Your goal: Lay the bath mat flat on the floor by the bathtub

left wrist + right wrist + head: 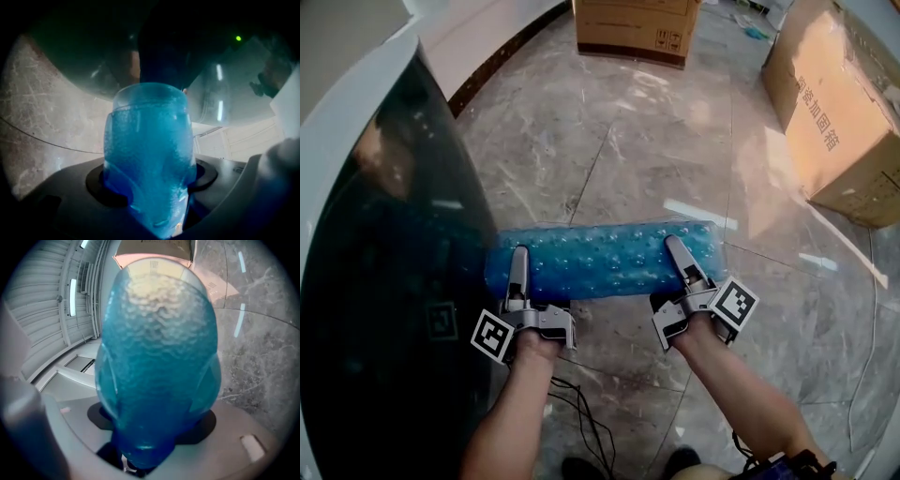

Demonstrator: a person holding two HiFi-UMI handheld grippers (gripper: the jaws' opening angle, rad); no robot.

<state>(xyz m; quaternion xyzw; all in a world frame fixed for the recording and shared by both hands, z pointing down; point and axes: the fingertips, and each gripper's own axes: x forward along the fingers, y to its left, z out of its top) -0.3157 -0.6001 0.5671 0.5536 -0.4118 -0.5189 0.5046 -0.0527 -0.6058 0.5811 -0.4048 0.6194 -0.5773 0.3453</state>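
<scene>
Blue bath mat (605,261): is stretching crosswise as a long, bumpy, translucent strip between the two grippers, its left end right beside the bathtub; I cannot tell whether it is resting on the floor or hanging just above it.
Left gripper (519,262): is clamping the mat's left end, with one jaw lying on top of the strip; in the left gripper view the blue sheet (149,140) is bunching up and filling the space between the jaws, which are standing wide around it.
Right gripper (677,251): is gripping the mat's right end the same way; in the right gripper view the textured blue material (157,357) is bulging between its jaws.
Bathtub (384,281): is curving down the left side, dark and glossy with a white rim.
Floor (656,159): is showing grey marbled tiles with pale reflections.
Marker cubes: are sitting at the near end of each gripper, left (493,335) and right (736,304).
Cardboard boxes: one (633,28) is standing at the far end of the floor, another (839,112) at the right, both well apart from the mat.
Black cable (581,412): is trailing over the tiles between the person's forearms.
</scene>
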